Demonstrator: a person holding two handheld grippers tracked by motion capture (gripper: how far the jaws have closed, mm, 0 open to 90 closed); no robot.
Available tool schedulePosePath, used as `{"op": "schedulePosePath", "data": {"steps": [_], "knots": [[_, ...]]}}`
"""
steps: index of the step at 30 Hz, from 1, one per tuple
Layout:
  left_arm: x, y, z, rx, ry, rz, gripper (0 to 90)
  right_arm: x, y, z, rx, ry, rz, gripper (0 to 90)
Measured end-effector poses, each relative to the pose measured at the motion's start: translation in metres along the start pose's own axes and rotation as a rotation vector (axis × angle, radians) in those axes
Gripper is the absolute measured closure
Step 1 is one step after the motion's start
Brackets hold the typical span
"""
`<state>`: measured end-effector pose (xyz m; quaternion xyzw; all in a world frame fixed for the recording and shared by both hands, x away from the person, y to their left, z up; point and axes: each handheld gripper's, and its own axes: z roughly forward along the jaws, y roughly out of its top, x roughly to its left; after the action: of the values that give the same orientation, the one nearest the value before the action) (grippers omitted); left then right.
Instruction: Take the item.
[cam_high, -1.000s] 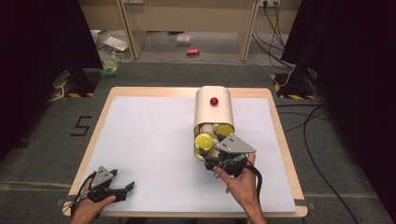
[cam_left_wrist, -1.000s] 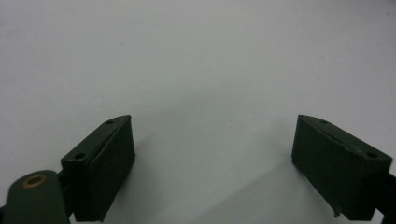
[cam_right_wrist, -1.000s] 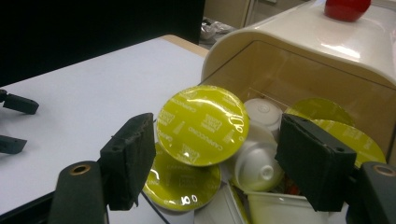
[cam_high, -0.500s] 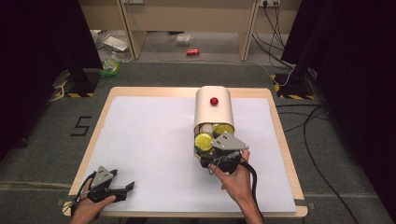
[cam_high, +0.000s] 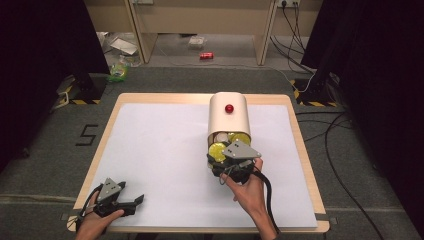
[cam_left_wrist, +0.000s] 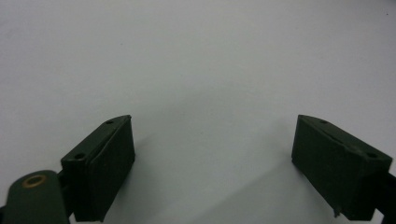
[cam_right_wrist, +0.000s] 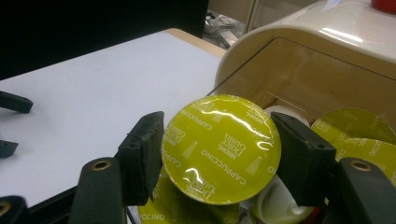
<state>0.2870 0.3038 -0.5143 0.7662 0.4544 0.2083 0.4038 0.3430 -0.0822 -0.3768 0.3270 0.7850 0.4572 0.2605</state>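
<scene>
Capsule, lime foil lid facing the camera, sat clamped edge-on between the right gripper jaws at the cream dispenser's open mouth, probably for extraction. Well away from the dispenser, the left gripper rested wide open, empty.

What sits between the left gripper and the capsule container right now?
Nothing: in the high view the white tabletop is bare between the left gripper and the cream container. The left gripper view also shows plain white surface between its open jaws.
</scene>
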Motion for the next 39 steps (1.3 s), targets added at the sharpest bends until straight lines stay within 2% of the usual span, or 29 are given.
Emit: {"op": "schedulePosePath", "data": {"steps": [8,14,16,20,24,31,39], "knots": [[0.0,0.0,0.0,-0.001,0.0,0.0,12.6,0.001,0.004,-0.007,-0.023,-0.01,0.001,38.8],[0.0,0.0,0.0,-0.001,-0.001,-0.001,12.6,0.002,0.007,-0.015,-0.037,-0.003,-0.017,38.8],[0.0,0.0,0.0,-0.001,-0.002,-0.001,12.6,0.001,0.007,-0.017,-0.049,0.002,0.001,38.8],[0.0,0.0,0.0,-0.001,-0.003,-0.001,12.6,-0.001,0.006,-0.021,-0.053,-0.001,-0.003,38.8],[0.0,0.0,0.0,-0.002,-0.004,-0.004,12.5,-0.004,0.006,-0.028,-0.063,0.003,0.02,38.8],[0.0,0.0,0.0,-0.003,-0.004,-0.004,12.6,-0.011,0.004,-0.045,-0.086,-0.01,0.04,38.8],[0.001,0.0,0.0,-0.002,-0.006,-0.006,12.5,-0.019,0.001,-0.055,-0.098,-0.027,0.053,38.8]]}}
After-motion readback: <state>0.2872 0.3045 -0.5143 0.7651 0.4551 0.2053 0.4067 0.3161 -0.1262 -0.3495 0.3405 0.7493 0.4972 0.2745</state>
